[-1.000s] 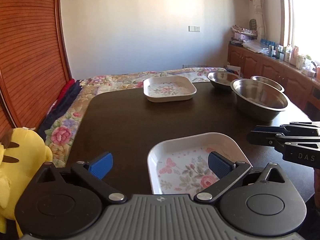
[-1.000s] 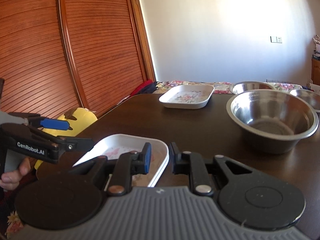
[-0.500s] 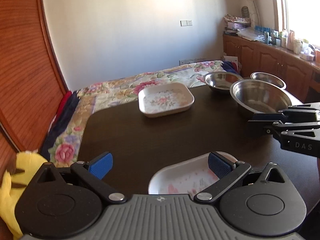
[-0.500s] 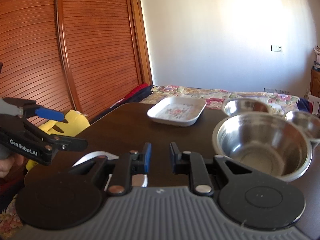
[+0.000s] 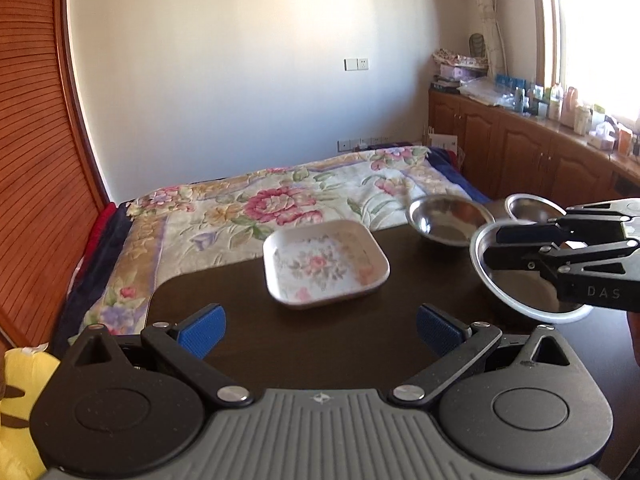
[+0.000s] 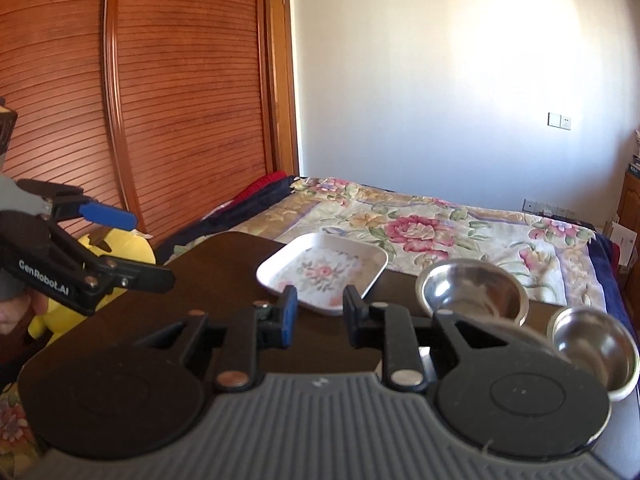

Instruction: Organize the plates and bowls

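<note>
Nothing is seen to be stacked or gathered yet, so the task is judged to be near its start. On the dark table [image 5: 320, 344] four dishes visible now are spread apart. Nearest the right side, the large steel bowl [image 5: 520, 292] is partly hidden behind the right gripper [image 6: 318, 316]. Toward the far edge, the floral rectangular plate [image 5: 324, 262] is set alone, with nothing on it. Beside it, the medium steel bowl [image 5: 448, 218] and the small steel bowl [image 5: 532, 208] are placed close together, not nested. The left gripper [image 5: 318, 328] is held wide apart and empty above the table; the right gripper is narrowly parted, with nothing gripped. Nesting and stacking are left to be done.
</note>
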